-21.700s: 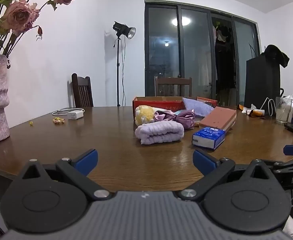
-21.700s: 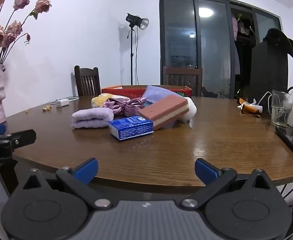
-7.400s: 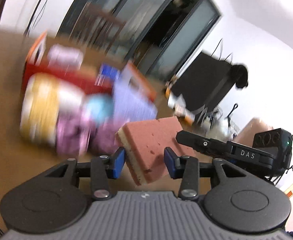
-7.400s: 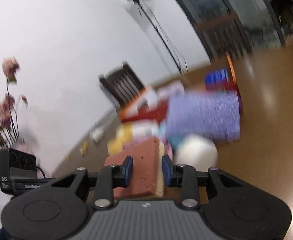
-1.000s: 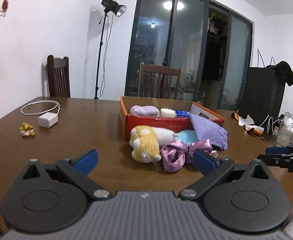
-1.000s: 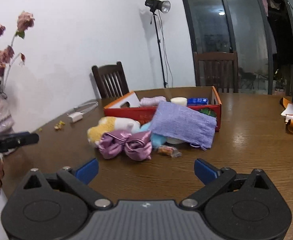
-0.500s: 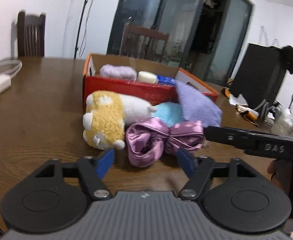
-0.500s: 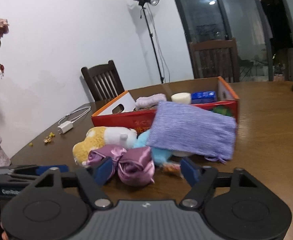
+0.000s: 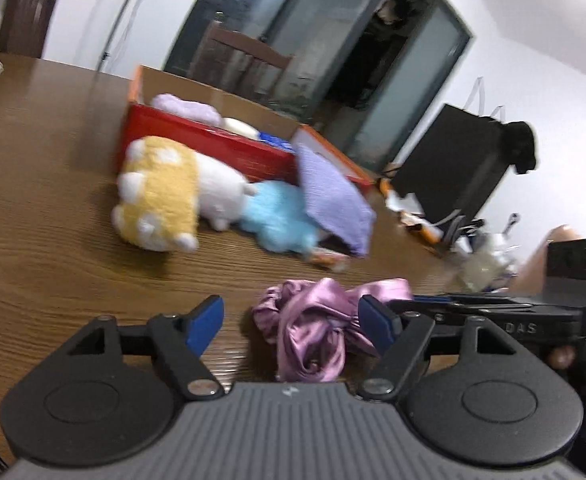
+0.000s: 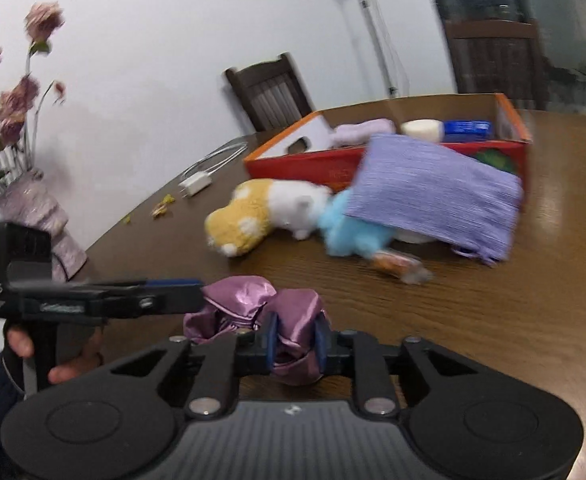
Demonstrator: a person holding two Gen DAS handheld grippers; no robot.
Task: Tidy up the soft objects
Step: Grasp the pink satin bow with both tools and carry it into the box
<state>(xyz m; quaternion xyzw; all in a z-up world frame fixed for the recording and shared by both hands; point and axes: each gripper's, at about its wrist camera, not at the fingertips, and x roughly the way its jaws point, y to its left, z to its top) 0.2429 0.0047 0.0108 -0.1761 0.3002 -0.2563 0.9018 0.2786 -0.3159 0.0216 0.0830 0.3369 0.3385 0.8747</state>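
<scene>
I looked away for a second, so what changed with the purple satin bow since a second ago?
The right tongs have closed on the purple satin bow and pulled it off the pile, toward the table's near edge. The left tongs have narrowed around it but remain open. The plush toy, purple cloth and red box stayed put.

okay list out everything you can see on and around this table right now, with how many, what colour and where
Satin bow: one, pink-purple, near table edge, pinched by right tool.
Plush toy: one, yellow and white, before the box.
Blue plush: one, light blue, beside it, partly under the cloth.
Cloth: one, lavender, draped against box front.
Box: one, red and orange, mid-table, holding a lavender roll, a white item, a blue pack.
Snack wrapper: one, orange, by blue plush.
Charger: one, white, far side.
Vase: one, pinkish, with flowers.
Chairs: two, dark wood.
Left tool: open.
Right tool: shut.
</scene>
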